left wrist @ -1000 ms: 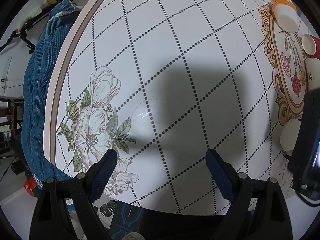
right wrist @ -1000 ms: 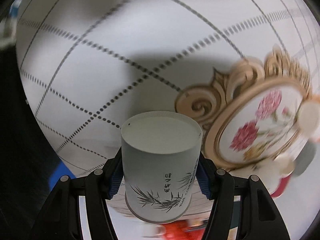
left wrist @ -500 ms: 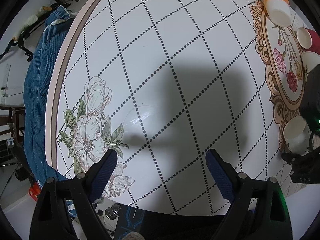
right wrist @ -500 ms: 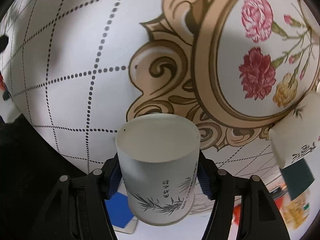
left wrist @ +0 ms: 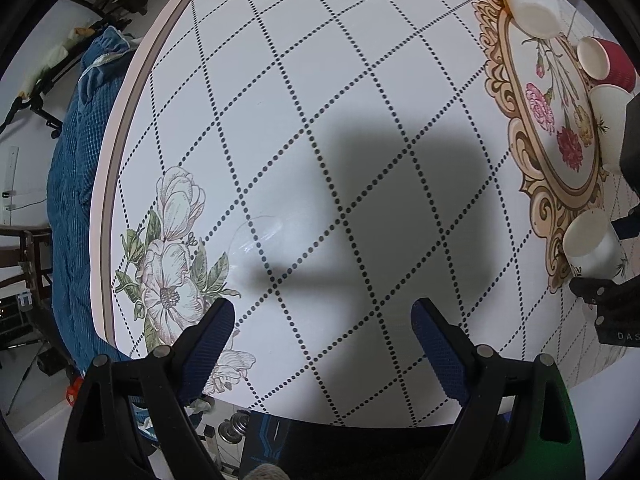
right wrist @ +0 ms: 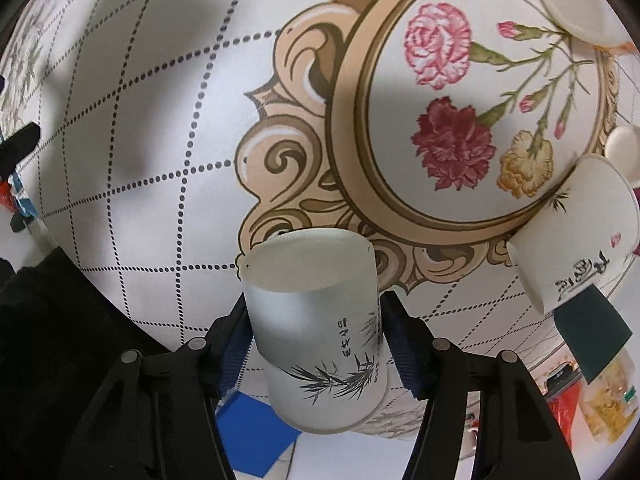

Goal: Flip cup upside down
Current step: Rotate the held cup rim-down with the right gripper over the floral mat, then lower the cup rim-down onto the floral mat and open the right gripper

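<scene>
My right gripper point(right wrist: 316, 320) is shut on a white paper cup with a bamboo print point(right wrist: 320, 332). The cup is held above the table, its closed base facing the camera and its wider rim end toward the bottom of the view. The same cup point(left wrist: 592, 244) shows in the left wrist view at the right edge, held between the right gripper's black fingers point(left wrist: 600, 292) over the ornate gold frame print. My left gripper point(left wrist: 322, 344) is open and empty above the dotted-grid tablecloth.
Three more cups stand base-up around the oval flower print: an orange-rimmed one point(left wrist: 530, 4), a red one point(left wrist: 604, 62), a white printed one point(right wrist: 576, 232). The table edge point(left wrist: 116, 160) curves at left, with a blue padded chair point(left wrist: 68, 184) beyond it.
My right gripper has carried the cup from the plain grid area over to the gold frame print and turned it slightly. My left gripper has barely moved.
</scene>
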Action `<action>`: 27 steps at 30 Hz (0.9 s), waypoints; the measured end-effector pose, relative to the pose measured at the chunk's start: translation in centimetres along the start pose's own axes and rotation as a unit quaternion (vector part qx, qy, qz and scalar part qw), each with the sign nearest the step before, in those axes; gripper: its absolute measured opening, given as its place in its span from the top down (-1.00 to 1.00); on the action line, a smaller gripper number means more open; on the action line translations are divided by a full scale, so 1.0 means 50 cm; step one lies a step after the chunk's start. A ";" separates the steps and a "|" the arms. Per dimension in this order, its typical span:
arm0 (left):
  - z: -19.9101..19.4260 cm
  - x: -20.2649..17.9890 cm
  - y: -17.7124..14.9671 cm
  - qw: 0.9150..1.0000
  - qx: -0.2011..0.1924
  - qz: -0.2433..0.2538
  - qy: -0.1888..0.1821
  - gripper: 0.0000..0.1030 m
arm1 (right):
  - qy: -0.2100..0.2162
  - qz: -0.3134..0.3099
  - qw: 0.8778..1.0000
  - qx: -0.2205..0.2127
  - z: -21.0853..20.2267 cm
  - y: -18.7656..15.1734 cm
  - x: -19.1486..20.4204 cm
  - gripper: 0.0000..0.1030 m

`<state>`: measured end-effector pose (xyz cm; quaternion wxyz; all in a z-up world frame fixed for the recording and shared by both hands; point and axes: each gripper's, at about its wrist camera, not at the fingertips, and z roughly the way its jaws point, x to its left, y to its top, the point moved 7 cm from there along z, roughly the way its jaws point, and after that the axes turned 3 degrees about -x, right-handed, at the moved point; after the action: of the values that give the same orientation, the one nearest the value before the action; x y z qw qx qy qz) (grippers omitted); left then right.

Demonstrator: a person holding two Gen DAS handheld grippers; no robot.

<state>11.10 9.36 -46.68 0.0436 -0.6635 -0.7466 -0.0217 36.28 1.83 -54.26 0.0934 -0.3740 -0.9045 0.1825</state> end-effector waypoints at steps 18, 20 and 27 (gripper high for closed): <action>0.000 -0.003 0.084 1.000 0.000 -0.008 -0.002 -0.76 | 0.066 0.232 0.889 -0.390 -0.213 -0.033 -0.146 -0.24; 0.001 -0.003 0.092 1.000 0.000 -0.005 0.001 -0.76 | 0.062 0.248 0.874 -0.414 -0.199 -0.040 -0.132 -0.24; -0.011 -0.017 0.102 1.000 -0.011 0.018 -0.002 -0.76 | 0.044 0.261 0.866 -0.425 -0.149 -0.090 -0.063 -0.24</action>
<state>16.26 9.08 -46.33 0.0352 -0.6771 -0.7345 -0.0281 37.89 -1.40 -45.72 -0.0859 -0.6074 -0.7589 -0.2185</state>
